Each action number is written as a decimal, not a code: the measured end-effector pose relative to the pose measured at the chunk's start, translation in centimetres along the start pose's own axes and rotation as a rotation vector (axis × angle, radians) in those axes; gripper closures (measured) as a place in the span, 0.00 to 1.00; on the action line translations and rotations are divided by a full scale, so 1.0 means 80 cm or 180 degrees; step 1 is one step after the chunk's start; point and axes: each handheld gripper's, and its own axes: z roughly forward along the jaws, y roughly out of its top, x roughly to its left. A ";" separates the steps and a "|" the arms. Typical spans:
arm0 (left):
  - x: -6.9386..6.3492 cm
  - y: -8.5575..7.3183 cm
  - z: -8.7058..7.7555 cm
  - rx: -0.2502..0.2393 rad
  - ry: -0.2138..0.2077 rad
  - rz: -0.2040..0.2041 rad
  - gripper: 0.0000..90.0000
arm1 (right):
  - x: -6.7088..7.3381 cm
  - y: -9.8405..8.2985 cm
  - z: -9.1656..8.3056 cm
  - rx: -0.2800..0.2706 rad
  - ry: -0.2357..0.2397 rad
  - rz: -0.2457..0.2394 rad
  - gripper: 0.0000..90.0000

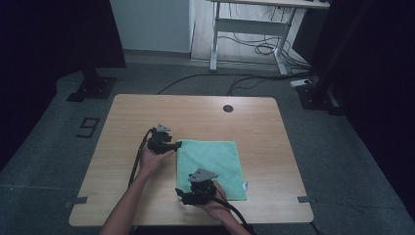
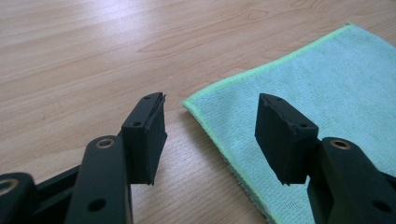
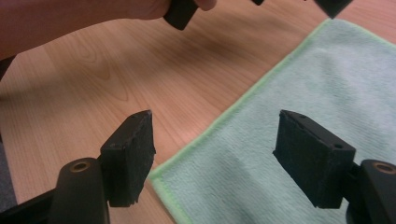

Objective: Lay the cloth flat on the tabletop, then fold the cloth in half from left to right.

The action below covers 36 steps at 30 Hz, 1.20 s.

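Observation:
A light green cloth (image 1: 210, 166) lies flat on the wooden table (image 1: 147, 112), right of centre. My left gripper (image 1: 178, 145) is at the cloth's far left corner, and its jaws stand open. In the left gripper view the cloth (image 2: 327, 88) has that corner lying between the open jaws of the left gripper (image 2: 212, 102), untouched. My right gripper (image 1: 180, 195) is at the near left corner, also open. In the right gripper view the cloth (image 3: 289, 88) has its near corner on the table between the jaws of the right gripper (image 3: 215, 119). The pads do not press on it.
A round cable hole (image 1: 228, 108) sits near the table's far edge. A small white tag (image 1: 244, 186) hangs at the cloth's near right corner. A white desk frame (image 1: 249, 29) with cables stands on the floor beyond. The person's left hand (image 3: 70, 18) shows in the right gripper view.

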 end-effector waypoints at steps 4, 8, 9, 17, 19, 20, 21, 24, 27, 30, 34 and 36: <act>0.005 0.000 0.005 0.0008 0.0035 -0.0037 0.48 | 0.004 -0.001 0.004 0.0030 0.0016 -0.0027 0.31; 0.008 0.001 0.010 0.0023 0.0066 -0.0054 0.48 | 0.005 -0.002 0.005 0.0040 0.0019 -0.0027 0.31; 0.009 0.002 0.012 0.0031 0.0065 -0.0058 0.49 | 0.005 -0.002 0.005 0.0039 0.0026 -0.0023 0.31; 0.008 0.004 0.028 0.0104 0.0080 -0.0056 0.49 | 0.004 -0.011 0.005 0.0113 0.0043 -0.0059 0.32; 0.008 0.004 0.032 0.0122 0.0095 -0.0068 0.51 | 0.004 -0.014 0.005 0.0142 0.0032 -0.0082 0.33; 0.008 0.004 0.034 0.0130 0.0098 -0.0065 0.51 | 0.004 -0.016 0.005 0.0157 0.0022 -0.0084 0.33; 0.007 0.005 0.036 0.0130 0.0107 -0.0063 0.51 | 0.004 -0.017 0.005 0.0169 0.0019 -0.0087 0.33; 0.008 0.004 0.040 0.0138 0.0146 -0.0051 0.55 | 0.003 -0.019 0.004 0.0180 0.0031 -0.0105 0.34; 0.006 0.003 0.043 0.0138 0.0139 -0.0032 0.61 | 0.003 -0.020 0.002 0.0173 0.0032 -0.0116 0.34; 0.005 0.002 0.045 0.0158 0.0148 -0.0024 0.68 | 0.003 -0.021 0.001 0.0186 0.0041 -0.0117 0.34; 0.003 0.001 0.046 0.0162 0.0105 0.0005 0.78 | 0.009 -0.023 0.004 0.0208 0.0086 -0.0166 0.34; 0.003 0.001 0.046 0.0161 0.0101 0.0008 0.80 | 0.011 -0.023 0.007 0.0232 0.0095 -0.0193 0.36</act>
